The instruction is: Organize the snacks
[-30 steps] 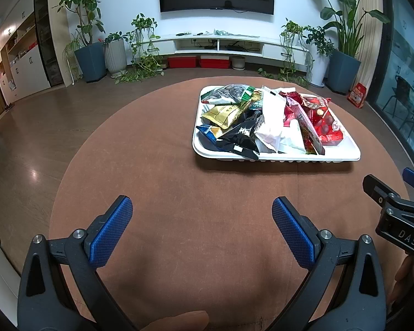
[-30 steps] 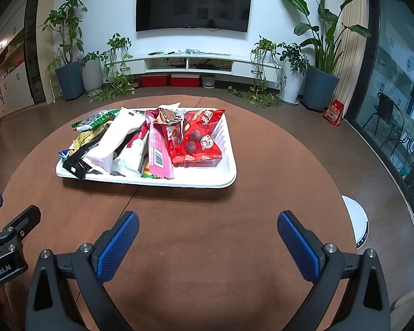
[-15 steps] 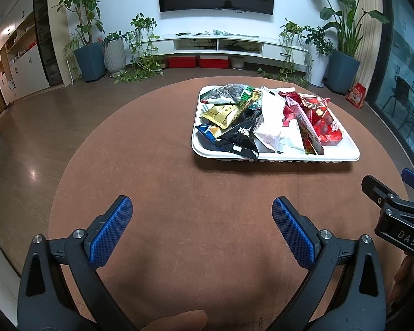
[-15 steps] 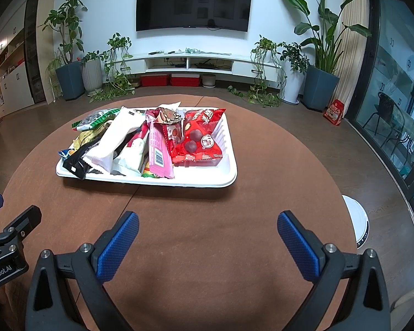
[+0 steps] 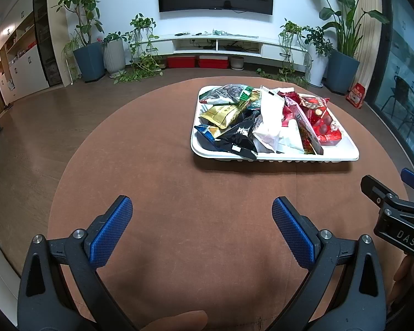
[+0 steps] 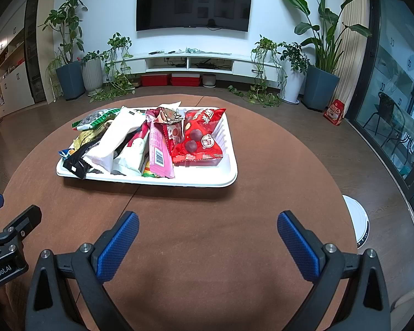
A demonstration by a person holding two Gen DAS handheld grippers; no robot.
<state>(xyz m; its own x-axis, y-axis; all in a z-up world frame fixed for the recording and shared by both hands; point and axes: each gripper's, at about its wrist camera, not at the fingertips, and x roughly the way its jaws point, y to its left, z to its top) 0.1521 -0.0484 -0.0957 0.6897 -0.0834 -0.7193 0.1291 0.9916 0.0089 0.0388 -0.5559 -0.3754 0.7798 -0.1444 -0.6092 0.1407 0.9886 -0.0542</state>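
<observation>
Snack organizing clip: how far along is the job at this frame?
Done: snack packets sit piled in the white tray on the round table; none lie loose on it. In hand: nothing; the left gripper and right gripper are open and empty, short of the tray. Left: the pile is jumbled, the red bag and black packet overlapping others.

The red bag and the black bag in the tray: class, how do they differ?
The red bag lies flat at the right end of the white tray, showing round chocolates; the black bag lies near the left end, its corner overhanging the front rim, propped on other packets. Both are sealed snack packets.
</observation>
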